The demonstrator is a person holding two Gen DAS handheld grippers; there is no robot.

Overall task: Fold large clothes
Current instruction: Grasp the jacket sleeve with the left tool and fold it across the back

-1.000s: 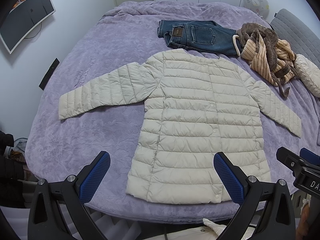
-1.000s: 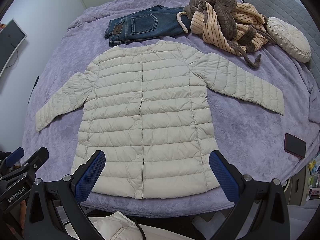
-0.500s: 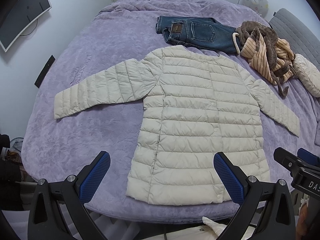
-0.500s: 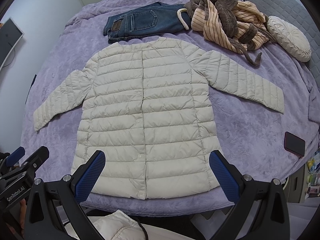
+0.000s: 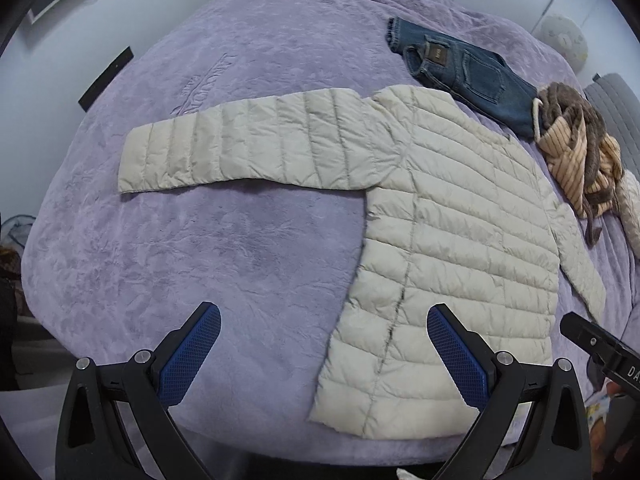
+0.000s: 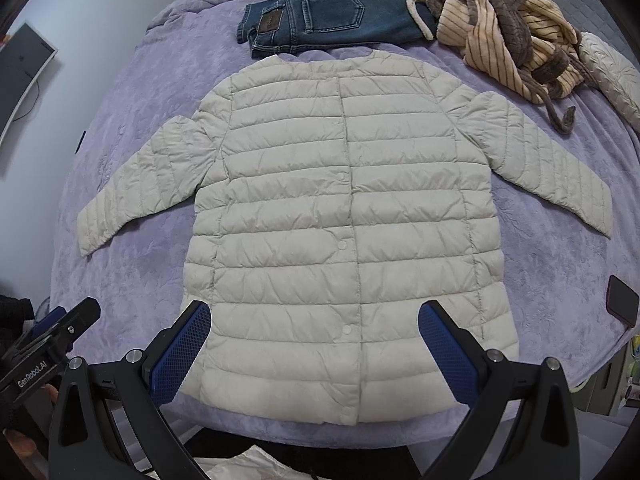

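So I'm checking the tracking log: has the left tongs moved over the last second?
Yes. The left tongs have swung left: the puffer jacket lying on the bed now sits right of their view, its left sleeve near centre.

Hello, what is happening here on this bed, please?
A person holds a claw in each hand above a purple bed. A cream puffer jacket lies flat on it, buttoned, with both sleeves spread out. The left claw and right claw are open and hold nothing. Folding has not begun. Jeans and a striped robe lie beyond the collar.
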